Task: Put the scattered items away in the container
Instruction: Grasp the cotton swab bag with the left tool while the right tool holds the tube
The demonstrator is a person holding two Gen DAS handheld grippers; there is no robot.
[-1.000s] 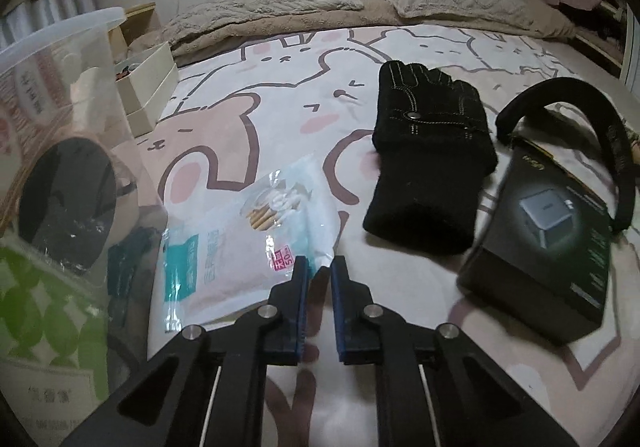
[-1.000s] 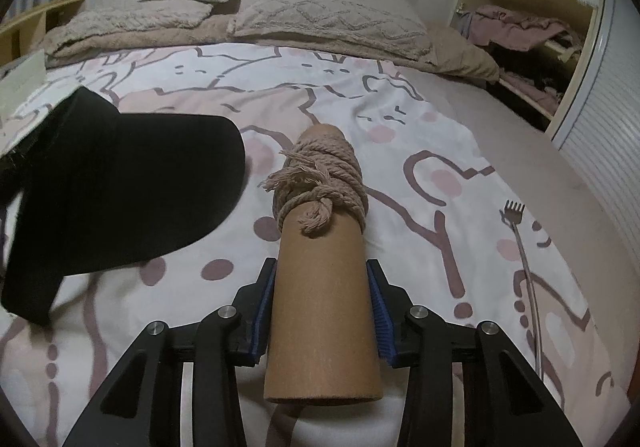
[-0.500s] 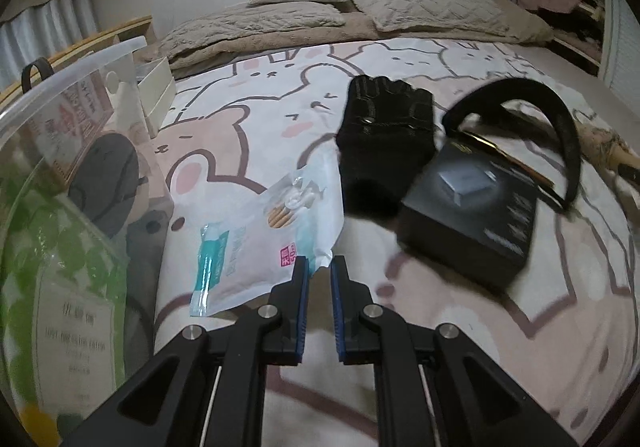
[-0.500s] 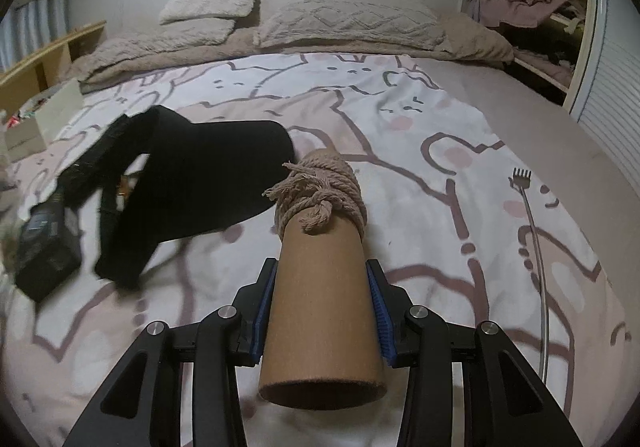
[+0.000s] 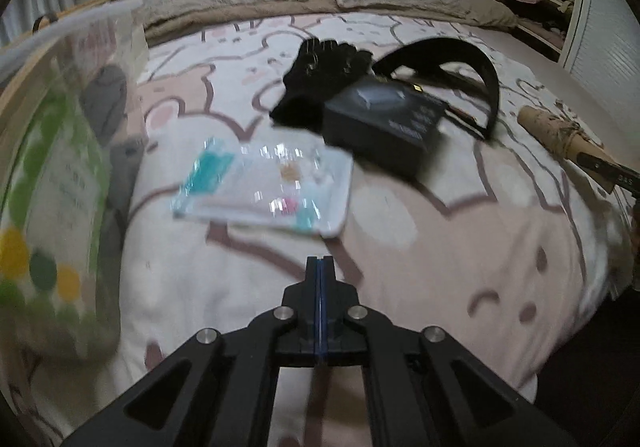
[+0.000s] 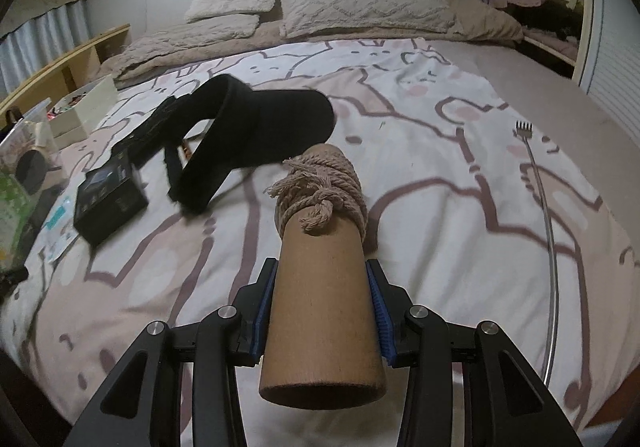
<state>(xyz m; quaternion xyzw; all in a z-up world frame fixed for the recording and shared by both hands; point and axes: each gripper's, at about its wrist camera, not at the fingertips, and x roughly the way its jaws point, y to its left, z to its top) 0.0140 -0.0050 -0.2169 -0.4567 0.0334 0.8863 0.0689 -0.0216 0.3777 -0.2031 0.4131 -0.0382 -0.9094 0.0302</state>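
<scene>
My right gripper (image 6: 322,287) is shut on a brown cardboard tube (image 6: 322,319) wound with beige rope at its far end, held above the bed. That tube (image 5: 560,131) also shows at the right of the left wrist view. My left gripper (image 5: 321,267) is shut and empty, hovering over the bedspread short of a clear plastic packet (image 5: 264,187). Beyond the packet lie a black box (image 5: 384,127), a black glove (image 5: 320,75) and a black visor (image 5: 460,63). The clear plastic container (image 5: 52,167) stands at the left, with a green-dotted pack inside.
A long metal back scratcher (image 6: 544,231) lies on the bed at the right. Pillows (image 6: 360,7) and a beige blanket fill the head of the bed. A small cream box (image 6: 80,111) sits at the left edge, and an open closet (image 6: 532,3) is at the back right.
The left gripper's pads closed together and it drew back from the packet, which now lies farther ahead. The right gripper carried the tube leftward; box and container came into its view.
</scene>
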